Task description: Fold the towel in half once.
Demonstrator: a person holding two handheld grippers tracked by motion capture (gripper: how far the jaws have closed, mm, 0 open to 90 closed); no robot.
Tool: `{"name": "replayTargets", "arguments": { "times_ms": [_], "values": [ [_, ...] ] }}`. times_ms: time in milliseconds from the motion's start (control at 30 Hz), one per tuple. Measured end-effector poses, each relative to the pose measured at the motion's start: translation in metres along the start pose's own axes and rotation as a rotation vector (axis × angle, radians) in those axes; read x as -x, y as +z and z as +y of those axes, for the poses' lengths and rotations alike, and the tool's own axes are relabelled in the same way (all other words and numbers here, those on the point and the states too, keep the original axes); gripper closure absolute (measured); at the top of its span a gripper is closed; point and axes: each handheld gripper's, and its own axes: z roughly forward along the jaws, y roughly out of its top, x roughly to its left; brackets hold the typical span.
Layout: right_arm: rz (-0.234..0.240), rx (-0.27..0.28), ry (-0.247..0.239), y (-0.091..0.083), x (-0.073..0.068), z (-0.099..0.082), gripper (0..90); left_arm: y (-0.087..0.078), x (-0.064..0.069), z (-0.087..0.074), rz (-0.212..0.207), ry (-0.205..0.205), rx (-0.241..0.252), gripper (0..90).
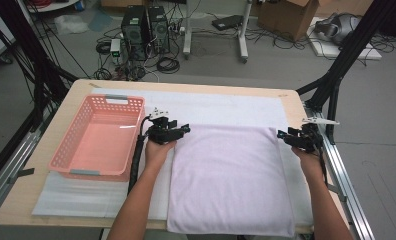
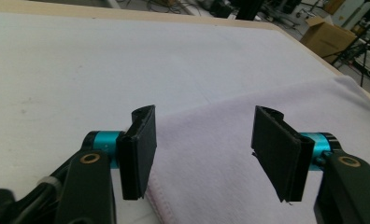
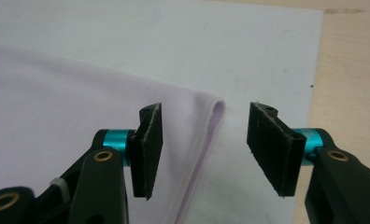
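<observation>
On a wooden table [image 1: 46, 200] padded with white foam sheet [image 1: 226, 107], a pink slatted plastic basket [image 1: 98, 140] sits left while the left gripper [image 1: 185, 129] and right gripper [image 1: 281, 134], jaws apart and empty, flank the far corners of a folded pale-lilac towel [image 1: 231, 175]
</observation>
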Motion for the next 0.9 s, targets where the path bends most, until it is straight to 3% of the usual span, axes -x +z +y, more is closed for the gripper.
{"name": "replayTargets", "arguments": {
  "times_ms": [67,100,167,233,433,467,533,600,900],
  "values": [
    [0.037,-0.004,-0.003,-0.007,-0.001,-0.002,39.8,-0.004,0.003,-0.002,-0.020,-0.003,-0.001,36.3],
    [0.054,-0.005,-0.004,-0.010,-0.001,-0.003,38.3,-0.006,0.006,-0.003,-0.043,-0.008,-0.033,34.7],
    [0.081,-0.012,-0.022,-0.018,-0.004,-0.007,34.2,-0.011,0.014,-0.003,-0.053,0.033,-0.068,28.9],
    [0.091,-0.004,-0.048,-0.026,-0.008,-0.014,28.0,-0.020,0.021,-0.005,-0.048,0.056,-0.003,19.8],
    [0.102,0.036,-0.101,-0.043,-0.019,-0.030,20.2,-0.040,0.027,-0.017,-0.051,0.054,0.032,21.3],
    [0.109,0.044,-0.109,-0.046,-0.022,-0.033,20.2,-0.043,0.027,-0.018,-0.053,0.056,0.016,21.3],
    [0.119,0.058,-0.118,-0.049,-0.026,-0.036,20.1,-0.046,0.029,-0.020,-0.057,0.074,-0.004,21.4],
    [0.121,0.067,-0.122,-0.052,-0.029,-0.038,20.1,-0.050,0.032,-0.022,-0.056,0.087,0.019,23.2],
    [0.124,0.069,-0.139,-0.050,-0.035,-0.037,20.1,-0.051,0.028,-0.027,-0.055,0.070,0.004,24.0]
  ]
}}
